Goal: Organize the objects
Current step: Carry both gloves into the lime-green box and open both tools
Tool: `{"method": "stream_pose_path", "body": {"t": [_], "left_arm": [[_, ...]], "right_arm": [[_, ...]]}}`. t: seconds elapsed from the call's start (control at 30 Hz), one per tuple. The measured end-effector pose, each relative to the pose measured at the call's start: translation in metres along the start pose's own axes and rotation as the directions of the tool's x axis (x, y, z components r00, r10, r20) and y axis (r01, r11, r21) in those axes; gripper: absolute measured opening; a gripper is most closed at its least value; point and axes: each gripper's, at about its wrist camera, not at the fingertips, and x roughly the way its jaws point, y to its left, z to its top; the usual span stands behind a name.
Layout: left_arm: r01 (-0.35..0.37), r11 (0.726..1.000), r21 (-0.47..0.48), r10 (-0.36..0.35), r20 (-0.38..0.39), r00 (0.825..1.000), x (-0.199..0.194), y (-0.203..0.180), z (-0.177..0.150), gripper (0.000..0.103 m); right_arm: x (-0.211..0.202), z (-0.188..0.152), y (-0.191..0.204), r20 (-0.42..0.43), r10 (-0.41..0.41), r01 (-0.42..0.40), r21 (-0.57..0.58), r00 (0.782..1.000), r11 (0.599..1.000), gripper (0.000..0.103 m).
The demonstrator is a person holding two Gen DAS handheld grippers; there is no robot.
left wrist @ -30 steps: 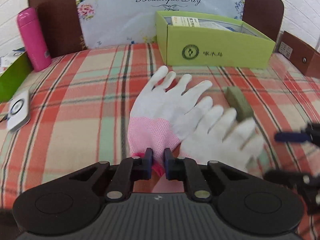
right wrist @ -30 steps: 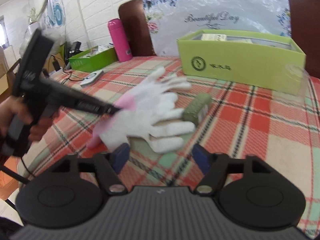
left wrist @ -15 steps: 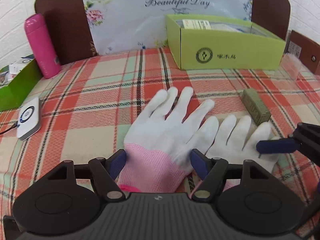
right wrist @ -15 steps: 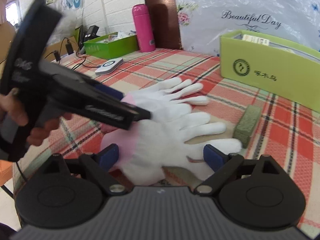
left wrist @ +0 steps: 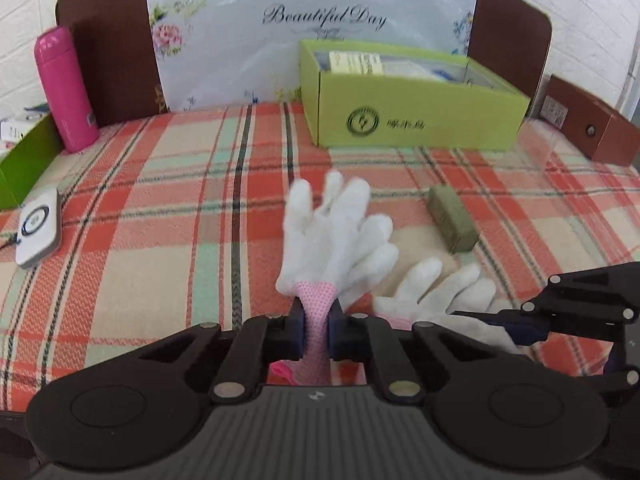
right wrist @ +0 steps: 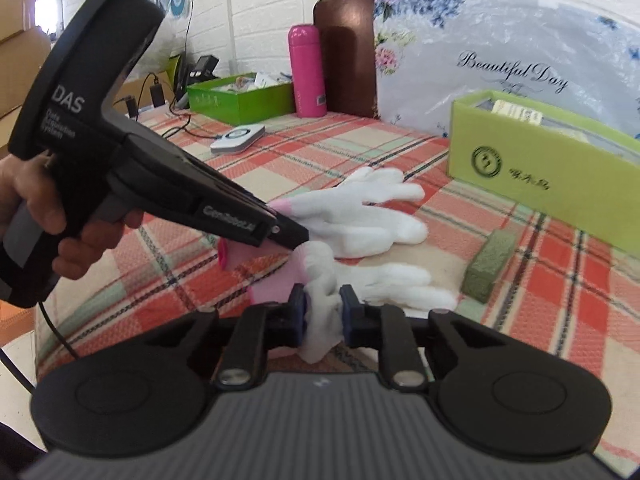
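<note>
Pinching both white knit gloves with pink cuffs — left gripper (left wrist: 316, 330) clamped on one glove's (left wrist: 336, 232) cuff, right gripper (right wrist: 323, 312) squeezing the other's (right wrist: 384, 280) palm — fingers pointing toward the open green cardboard box (left wrist: 416, 120) beyond.

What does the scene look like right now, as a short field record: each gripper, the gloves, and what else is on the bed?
left gripper: shut on the pink cuff of the far glove, having just closed
right gripper: shut on the near glove, having just closed
gloves: side by side on the plaid cover
green block: beside the gloves
green box: open, behind them
pink bottle: upright, far left
</note>
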Motion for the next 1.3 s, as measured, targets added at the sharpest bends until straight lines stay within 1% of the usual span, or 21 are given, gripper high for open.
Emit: {"method": "stream_pose_path", "body": {"t": [0.1, 0.17, 0.3, 0.43, 0.63, 0.7, 0.83, 1.0, 1.1, 1.17, 1.2, 1.27, 1.3], "left_arm": [[0.021, 1.0, 0.008, -0.021, 0.06, 0.998, -0.017, -0.007, 0.018, 0.009], [0.028, 1.0, 0.014, -0.029, 0.097, 0.995, -0.027, -0.015, 0.031, 0.009], [0.049, 0.999, 0.017, -0.051, 0.169, 0.984, -0.037, -0.03, 0.056, 0.009], [0.075, 0.997, 0.015, -0.076, 0.224, 0.972, -0.038, -0.043, 0.085, 0.009], [0.124, 0.992, 0.026, -0.126, 0.283, 0.951, -0.031, -0.062, 0.127, 0.01], [0.139, 0.99, 0.023, -0.14, 0.293, 0.946, -0.025, -0.068, 0.141, 0.01], [0.152, 0.988, 0.032, -0.155, 0.299, 0.942, -0.004, -0.078, 0.169, 0.01], [0.144, 0.989, 0.035, -0.148, 0.288, 0.946, 0.032, -0.084, 0.201, 0.01], [0.15, 0.988, 0.024, -0.151, 0.272, 0.95, 0.056, -0.084, 0.216, 0.01], [0.155, 0.988, 0.023, -0.156, 0.253, 0.955, 0.073, -0.084, 0.222, 0.01], [0.151, 0.988, 0.026, -0.153, 0.245, 0.957, 0.082, -0.084, 0.225, 0.01], [0.138, 0.99, 0.033, -0.142, 0.233, 0.962, 0.1, -0.084, 0.226, 0.011], [0.135, 0.99, 0.04, -0.14, 0.223, 0.965, 0.109, -0.084, 0.225, 0.02]], "right_arm": [[-0.018, 0.01, -0.011, 0.049, -0.037, 0.037, -0.001, 0.998, 0.999, 0.017], [-0.029, 0.017, -0.021, 0.082, -0.076, 0.076, 0.011, 0.994, 0.997, 0.017], [-0.052, 0.034, -0.045, 0.163, -0.151, 0.146, 0.04, 0.975, 0.988, 0.017], [-0.067, 0.053, -0.072, 0.23, -0.243, 0.236, 0.059, 0.942, 0.97, 0.017], [-0.081, 0.078, -0.117, 0.294, -0.366, 0.353, 0.097, 0.883, 0.93, 0.017], [-0.083, 0.084, -0.133, 0.306, -0.396, 0.382, 0.108, 0.866, 0.918, 0.017], [-0.073, 0.096, -0.167, 0.318, -0.436, 0.415, 0.134, 0.842, 0.9, 0.017], [-0.053, 0.11, -0.206, 0.318, -0.446, 0.422, 0.144, 0.837, 0.895, 0.017], [-0.033, 0.118, -0.226, 0.299, -0.465, 0.447, 0.128, 0.834, 0.885, 0.018], [-0.019, 0.121, -0.238, 0.285, -0.468, 0.454, 0.119, 0.836, 0.883, 0.018], [-0.011, 0.122, -0.245, 0.268, -0.466, 0.451, 0.119, 0.843, 0.885, 0.019], [0.007, 0.121, -0.257, 0.226, -0.448, 0.43, 0.128, 0.865, 0.894, 0.026], [0.015, 0.119, -0.262, 0.195, -0.44, 0.422, 0.128, 0.877, 0.898, 0.031]]}}
